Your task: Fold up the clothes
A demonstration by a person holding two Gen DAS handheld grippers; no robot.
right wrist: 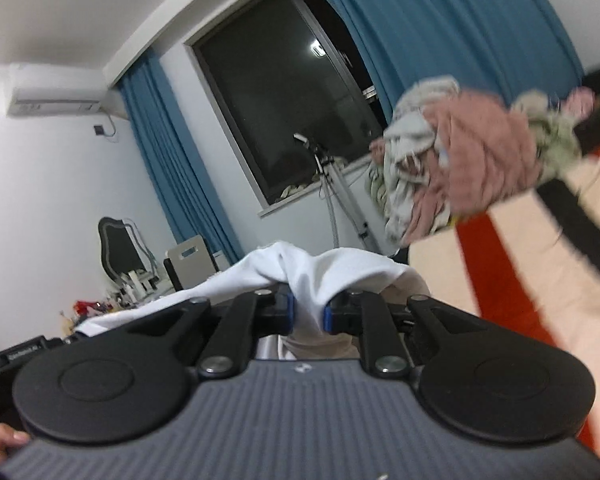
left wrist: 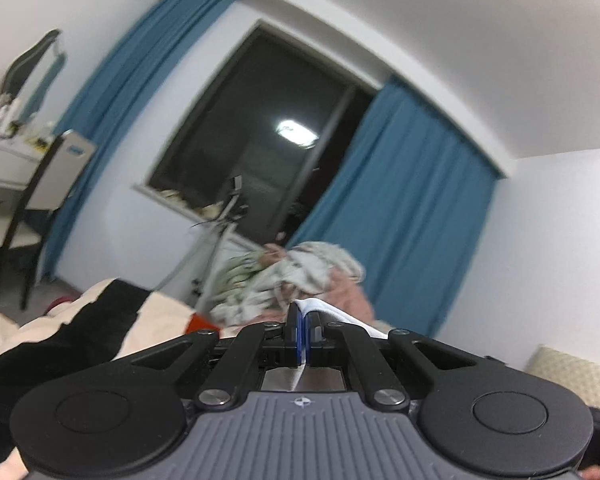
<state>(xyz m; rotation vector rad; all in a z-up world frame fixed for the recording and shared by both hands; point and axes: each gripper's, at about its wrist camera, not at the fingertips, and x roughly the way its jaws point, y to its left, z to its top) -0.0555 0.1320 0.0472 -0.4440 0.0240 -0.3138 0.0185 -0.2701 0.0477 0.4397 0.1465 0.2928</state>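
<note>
White garment [right wrist: 300,268]; blanket [right wrist: 512,248] striped cream, red and black; pink and pale floral clothes pile [right wrist: 460,152]; blue curtains [left wrist: 400,200]; black claws with blue pads [right wrist: 289,312]

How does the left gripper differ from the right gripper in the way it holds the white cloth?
The left gripper has its jaws nearly shut on a thin edge of the white cloth; the right gripper has its jaws wider apart around a thick bunch. The cloth barely shows past the left gripper, but drapes widely over the right. Both grip the cloth.
</note>
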